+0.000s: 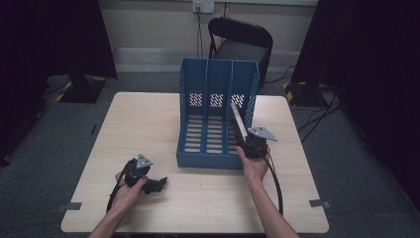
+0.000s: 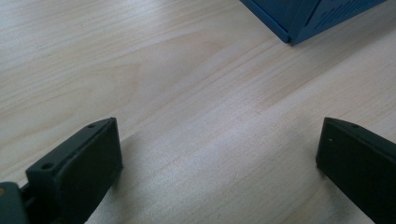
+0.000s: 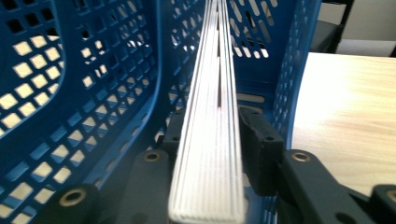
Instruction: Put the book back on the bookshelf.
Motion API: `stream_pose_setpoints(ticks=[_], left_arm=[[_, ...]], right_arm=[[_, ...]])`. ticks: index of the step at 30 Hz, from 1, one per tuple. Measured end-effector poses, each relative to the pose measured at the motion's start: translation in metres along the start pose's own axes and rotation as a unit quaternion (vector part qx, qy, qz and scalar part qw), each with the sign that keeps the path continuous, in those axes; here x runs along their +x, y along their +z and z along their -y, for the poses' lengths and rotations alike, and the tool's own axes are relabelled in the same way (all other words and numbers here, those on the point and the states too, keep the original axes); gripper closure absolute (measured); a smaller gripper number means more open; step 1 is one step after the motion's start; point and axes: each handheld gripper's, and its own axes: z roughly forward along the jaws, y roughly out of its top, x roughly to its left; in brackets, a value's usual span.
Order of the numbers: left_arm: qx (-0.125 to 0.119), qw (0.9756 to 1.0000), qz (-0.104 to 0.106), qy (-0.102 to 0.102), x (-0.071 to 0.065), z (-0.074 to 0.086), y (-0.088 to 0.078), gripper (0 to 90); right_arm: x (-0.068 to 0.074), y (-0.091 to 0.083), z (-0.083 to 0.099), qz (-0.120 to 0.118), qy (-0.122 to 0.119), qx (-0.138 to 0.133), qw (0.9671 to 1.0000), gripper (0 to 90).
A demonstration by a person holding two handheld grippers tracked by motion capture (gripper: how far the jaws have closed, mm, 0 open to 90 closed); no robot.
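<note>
- My right tool [image 3: 212, 140] grips a book [image 3: 210, 116] by its page edge, pads pressed on both covers, jaws narrowed to the book's thickness.
- The book runs from the tool toward 12 o'clock, tilted, into the rack's [image 1: 216, 116] rightmost slot.
- My left tool [image 2: 219, 154] rests on the surface [image 2: 187, 93], jaws wide apart and empty, the rack's corner at 1 o'clock.

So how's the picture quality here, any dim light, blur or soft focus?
High view: dim, dark room edges, blue file rack clear. Left gripper view: bright, table grain sharp, left gripper jaws soft. Right gripper view: book page edges blurred close up, right gripper clamped on it.
</note>
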Motion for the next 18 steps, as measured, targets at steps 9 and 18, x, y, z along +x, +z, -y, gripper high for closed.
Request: stream_pose_setpoints(ticks=[9,18], left_arm=[[0.000,1.0000,0.005,0.007,0.000,-0.001,0.001,0.0],[-0.001,1.0000,0.006,0.007,0.000,-0.001,0.001,0.0]], right_arm=[[-0.001,0.000,0.000,0.054,0.006,0.004,0.9985,75.7],[0.012,-0.001,-0.001,0.105,-0.002,-0.004,0.9944,76.0]])
